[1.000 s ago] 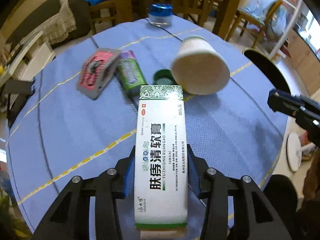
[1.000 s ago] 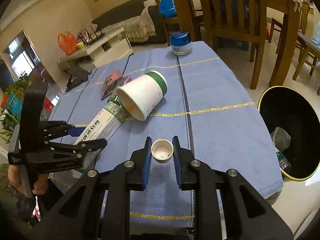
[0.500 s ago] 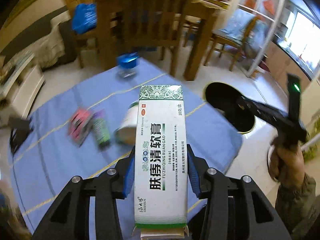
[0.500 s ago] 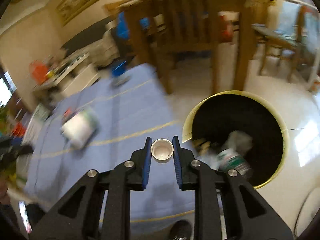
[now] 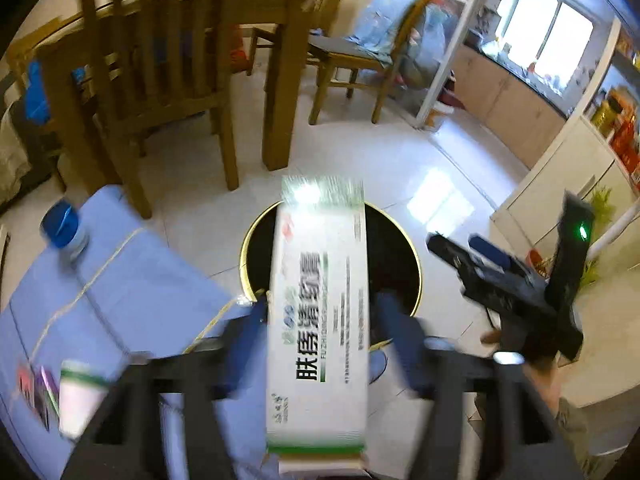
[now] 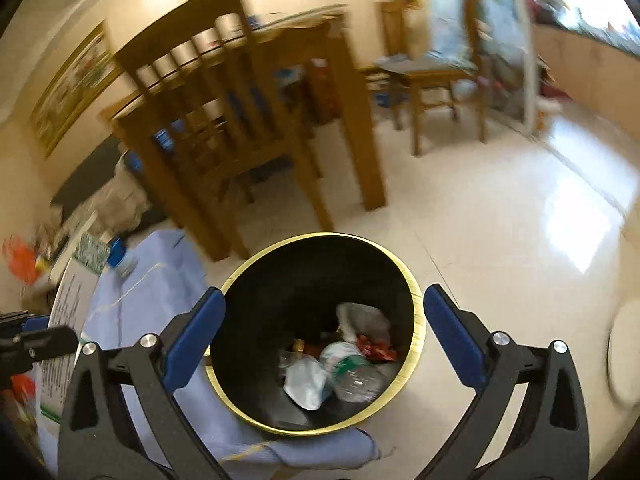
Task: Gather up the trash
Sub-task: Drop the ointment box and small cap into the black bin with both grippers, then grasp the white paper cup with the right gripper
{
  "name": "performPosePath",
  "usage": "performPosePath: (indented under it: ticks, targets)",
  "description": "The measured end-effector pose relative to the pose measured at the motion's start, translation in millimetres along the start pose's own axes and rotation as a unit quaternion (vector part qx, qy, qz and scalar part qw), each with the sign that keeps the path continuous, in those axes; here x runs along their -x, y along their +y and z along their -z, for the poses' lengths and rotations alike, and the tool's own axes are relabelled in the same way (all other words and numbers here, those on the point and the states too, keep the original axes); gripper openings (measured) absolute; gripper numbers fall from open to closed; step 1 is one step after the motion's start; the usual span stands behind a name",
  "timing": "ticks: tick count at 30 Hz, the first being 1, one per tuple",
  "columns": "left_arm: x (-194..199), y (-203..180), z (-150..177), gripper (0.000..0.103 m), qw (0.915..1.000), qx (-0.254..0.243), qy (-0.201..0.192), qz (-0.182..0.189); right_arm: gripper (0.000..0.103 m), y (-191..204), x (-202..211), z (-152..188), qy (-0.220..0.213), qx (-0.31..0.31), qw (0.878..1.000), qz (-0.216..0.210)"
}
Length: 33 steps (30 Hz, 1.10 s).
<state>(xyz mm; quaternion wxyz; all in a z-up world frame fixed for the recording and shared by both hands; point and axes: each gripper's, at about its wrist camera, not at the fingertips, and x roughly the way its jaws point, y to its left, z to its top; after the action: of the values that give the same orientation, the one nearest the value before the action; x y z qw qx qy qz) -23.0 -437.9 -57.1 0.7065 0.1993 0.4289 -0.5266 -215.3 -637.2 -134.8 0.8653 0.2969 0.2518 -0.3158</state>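
Long white box (image 5: 318,312) w/ green ends & black print sat between the left tongs (image 5: 320,320), blurry, so can't tell if gripped, above the bin (image 6: 412,344). Right tongs (image 6: 324,320) spread wide over it. Bin was black w/ gold rim, holding a bottle (image 6: 352,372) & wrappers.

From the right wrist camera I see my right gripper (image 6: 324,328) with its blue-padded fingers (image 6: 192,336) spread wide and nothing between them. Directly below stands a round black trash bin with a yellow rim (image 6: 416,320). Inside it lie a crushed clear plastic bottle with a green-and-white label (image 6: 348,368), a grey crumpled wrapper (image 6: 362,318) and a red scrap (image 6: 376,350). The blue tablecloth (image 6: 160,280) touches the bin's left rim. At the far left edge, a white carton with a green-patterned end (image 6: 74,292) sits in the left gripper (image 6: 32,340).
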Motion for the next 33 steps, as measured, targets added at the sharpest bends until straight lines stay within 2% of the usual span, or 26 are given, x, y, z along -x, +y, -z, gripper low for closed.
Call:
performPosePath:
  ticks: [2,5,7,9,12,14,15,18,19,23,25,28,30,33]
  targets:
    - [-4.8,-8.6,-9.9,0.085,0.9993,-0.009,-0.023,-0.027,0.098,-20.1,1.0,2.9,0.001,-0.021,1.0,0.005]
    - [-9.7,-9.3,-12.1,0.085,0.9995,-0.002,-0.02,-0.024,0.098,-34.9,6.7,9.0,0.0,-0.033,0.999,0.006]
    - [-1.7,-1.9,-1.1,0.085,0.9996,0.01,-0.018,-0.019,0.098,-37.2,11.2,15.3,0.0,-0.035,0.999,0.006]
    - [9.7,3.9,10.0,0.085,0.9991,0.016,-0.011,-0.037,0.098,-37.6,13.3,18.9,-0.001,-0.035,0.999,0.005]
    - [52.3,15.6,36.1,0.085,0.9984,0.011,-0.012,-0.054,0.098,-22.6,17.6,22.6,-0.003,-0.033,0.999,-0.013]
    - [97.4,28.8,60.5,0.087,0.9951,-0.009,-0.034,-0.092,0.098,-15.6,16.8,21.8,-0.001,-0.032,0.999,-0.021]
    - [118.2,37.8,73.4,0.092,0.9931,-0.014,-0.043,-0.109,0.098,-4.4,17.9,23.7,0.002,-0.028,0.999,-0.033]
    - [184.7,75.5,125.8,0.096,0.9777,-0.021,-0.075,-0.195,0.098,37.6,21.9,29.0,0.013,0.007,0.998,-0.066]
    - [208.7,95.9,150.9,0.096,0.9688,-0.017,-0.081,-0.234,0.098,54.6,23.7,32.7,0.019,0.024,0.997,-0.075]
    - [258.2,159.3,223.4,0.096,0.9463,0.039,-0.071,-0.313,0.098,115.7,26.0,47.3,0.045,0.078,0.99,-0.107]
    - [277.1,187.7,259.5,0.096,0.9394,0.089,-0.074,-0.323,0.098,143.9,27.2,54.8,0.058,0.101,0.986,-0.12]
    - [295.5,228.3,310.1,0.096,0.9301,0.18,-0.082,-0.309,0.098,191.6,31.6,68.5,0.075,0.14,0.977,-0.141]
    - [302.2,244.9,332.2,0.096,0.9239,0.218,-0.093,-0.3,0.098,226.7,36.4,80.0,0.084,0.173,0.969,-0.154]
    - [310.5,256.5,349.4,0.096,0.9181,0.244,-0.109,-0.293,0.098,268.1,42.6,94.6,0.092,0.216,0.957,-0.169]
